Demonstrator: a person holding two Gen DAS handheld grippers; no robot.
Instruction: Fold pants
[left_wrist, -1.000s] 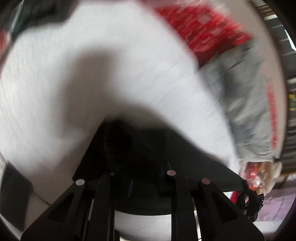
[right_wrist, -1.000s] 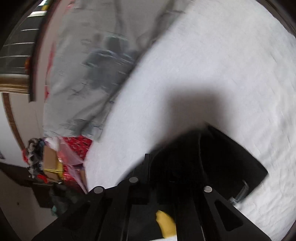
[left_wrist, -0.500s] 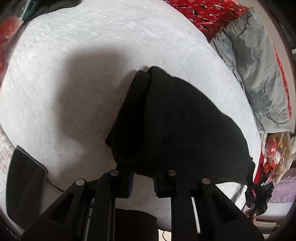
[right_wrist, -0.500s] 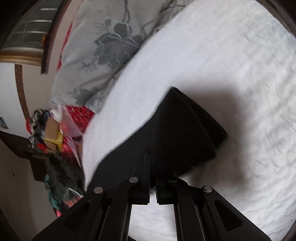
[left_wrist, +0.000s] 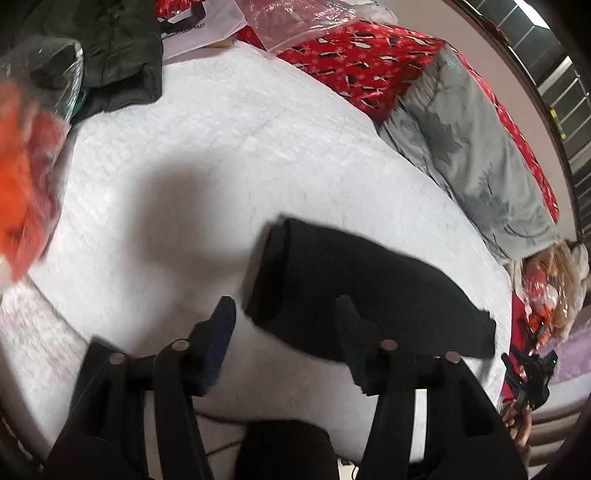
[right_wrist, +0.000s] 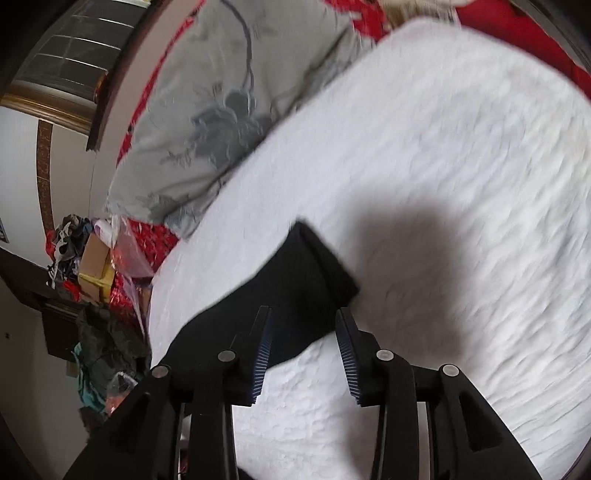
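Observation:
The black pants (left_wrist: 362, 291) lie folded in a compact bundle on the white bedspread (left_wrist: 229, 155). My left gripper (left_wrist: 284, 314) is open and empty, hovering just above the bundle's near left end. In the right wrist view the pants (right_wrist: 295, 291) lie just ahead of my right gripper (right_wrist: 303, 321), which is open and empty above the bundle's near edge. The far part of the bundle is hidden behind the left gripper's fingers (left_wrist: 218, 332).
A grey flowered pillow (left_wrist: 476, 158) and red patterned bedding (left_wrist: 369, 55) lie along the far side. Dark clothes (left_wrist: 110, 55) and plastic bags are at the far left. An orange blurred object (left_wrist: 18, 184) is at the left edge. Clutter (right_wrist: 92, 266) stands beside the bed.
Both grippers have opened and let go of the pants, then pulled back a little. The pants now lie flat on the bedspread as a folded bundle.

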